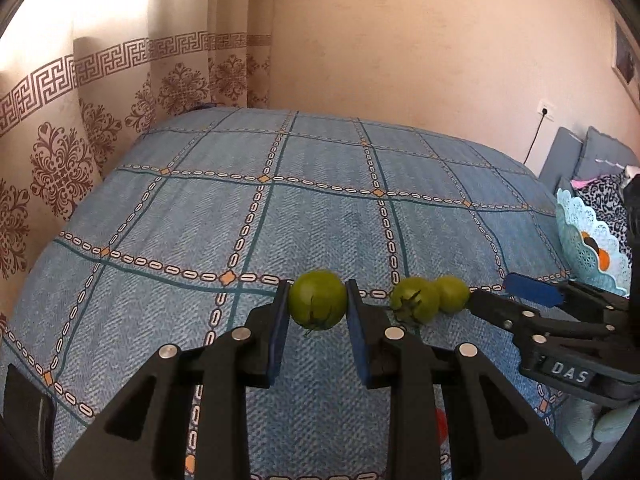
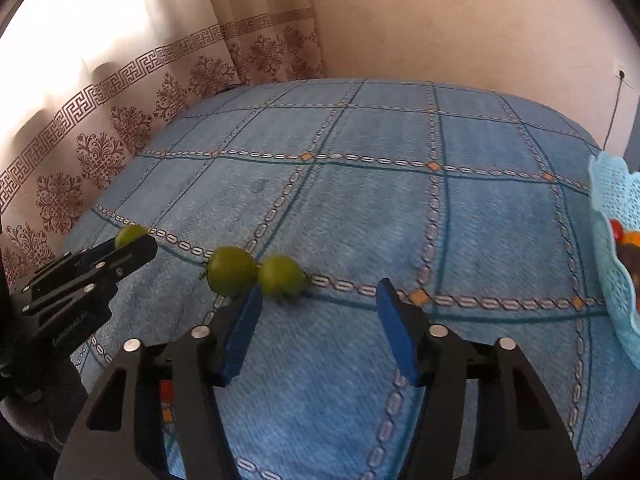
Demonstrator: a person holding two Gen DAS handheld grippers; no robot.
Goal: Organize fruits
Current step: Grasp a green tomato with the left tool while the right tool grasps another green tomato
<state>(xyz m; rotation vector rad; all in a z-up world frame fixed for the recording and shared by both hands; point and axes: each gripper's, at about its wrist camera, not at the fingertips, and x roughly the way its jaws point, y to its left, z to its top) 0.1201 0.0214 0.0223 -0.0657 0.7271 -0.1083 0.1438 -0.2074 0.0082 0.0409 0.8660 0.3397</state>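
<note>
Left hand-held gripper pinched green tomato by sides. Right hand-held gripper open, empty, near two green tomatoes on bed. Fruit probably firm, smooth, rolls easily.

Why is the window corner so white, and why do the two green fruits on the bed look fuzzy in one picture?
In both wrist views sunlight through the curtain washes the upper left corner to white glare. In the right wrist view the two loose green fruits and the blue basket are smeared by motion blur. In the left wrist view the held green fruit looks sharper. Both fisheye views bend the bed into a dome.
</note>
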